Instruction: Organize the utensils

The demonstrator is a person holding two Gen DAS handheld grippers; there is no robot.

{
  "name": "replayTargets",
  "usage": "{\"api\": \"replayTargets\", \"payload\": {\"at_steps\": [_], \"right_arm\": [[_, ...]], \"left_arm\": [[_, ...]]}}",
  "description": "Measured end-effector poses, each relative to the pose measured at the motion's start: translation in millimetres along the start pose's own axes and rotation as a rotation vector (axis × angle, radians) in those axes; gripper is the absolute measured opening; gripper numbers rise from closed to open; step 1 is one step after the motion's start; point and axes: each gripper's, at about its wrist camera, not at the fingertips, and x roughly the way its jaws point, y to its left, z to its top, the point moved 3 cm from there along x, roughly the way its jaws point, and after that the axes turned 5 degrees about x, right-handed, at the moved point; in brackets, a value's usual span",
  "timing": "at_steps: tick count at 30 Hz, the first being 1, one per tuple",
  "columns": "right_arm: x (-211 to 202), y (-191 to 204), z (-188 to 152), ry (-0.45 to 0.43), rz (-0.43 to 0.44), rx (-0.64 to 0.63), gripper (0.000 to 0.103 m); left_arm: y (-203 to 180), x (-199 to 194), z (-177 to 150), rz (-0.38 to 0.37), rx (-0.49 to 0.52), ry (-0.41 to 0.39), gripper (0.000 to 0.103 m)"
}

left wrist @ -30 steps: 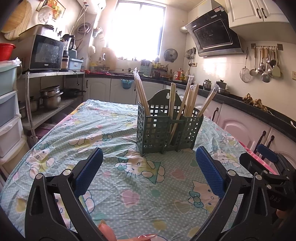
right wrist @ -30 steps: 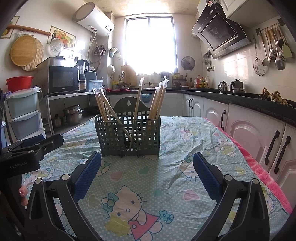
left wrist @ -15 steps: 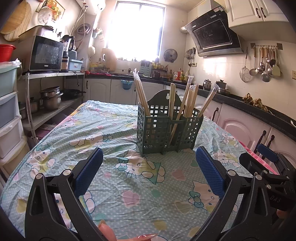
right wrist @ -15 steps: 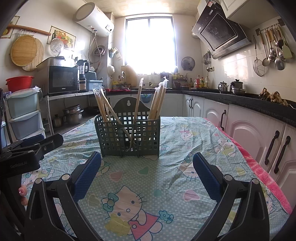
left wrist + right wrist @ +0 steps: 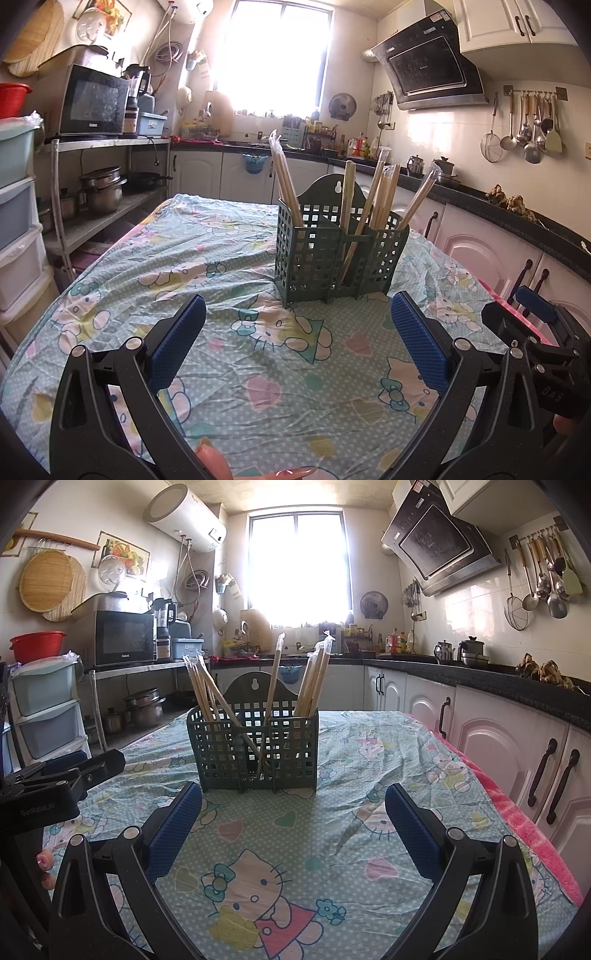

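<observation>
While the left wrist view looks across the cloth-covered counter (image 5: pixel 229 258), the left tongs (image 5: pixel 295 343) hover low over it, spread wide and holding nothing. The green lattice utensil caddy (image 5: pixel 332 258) stands ahead and a little right of their centreline, well apart from the blue pads (image 5: pixel 177 339). Wrapped chopsticks (image 5: pixel 380 195) stand in its compartments, long axes near upright and fanning outward at the tops; one bundle (image 5: pixel 284 181) leans left in the leftmost compartment. The right tongs (image 5: pixel 535 314) show at the right edge, level with the left. In the right wrist view, the right tongs (image 5: pixel 291 823) are likewise wide and empty, and the caddy (image 5: pixel 255 749) sits almost dead ahead, slightly left, its base near the left pad (image 5: pixel 173 827). Here the chopstick bundles (image 5: pixel 314 679) rise above the rim, one stick (image 5: pixel 273 679) crossing the middle slot. The right hand seems the nearer and better lined up; a grasp would likely need the tongs raised to the stick tops.
</observation>
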Motion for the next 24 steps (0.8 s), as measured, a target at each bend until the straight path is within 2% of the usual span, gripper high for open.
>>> {"api": "replayTargets", "payload": {"at_steps": [11,15,17,19,21,22,24], "right_arm": [[0,-2,1,-0.004,-0.01,0.002,0.097],[3,-11,6,0.008,-0.042,0.029,0.097],[8,-24,13,0.03,-0.074,0.055,0.097],[22,-51,24,0.087,-0.134,0.099,0.097],[46,-89,30,0.183,-0.248,0.124,0.097],[63,-111,29,0.254,-0.343,0.114,0.097],[94,-150,21,0.394,-0.448,0.109,0.097]], "left_arm": [[1,2,-2,0.015,0.001,0.014,0.093],[10,4,-1,0.011,-0.025,0.03,0.093],[28,9,8,0.035,-0.058,0.064,0.093],[56,21,17,0.075,-0.087,0.12,0.093],[98,47,22,0.171,-0.115,0.25,0.093],[114,58,21,0.219,-0.123,0.302,0.093],[153,86,13,0.311,-0.149,0.402,0.093]]}}
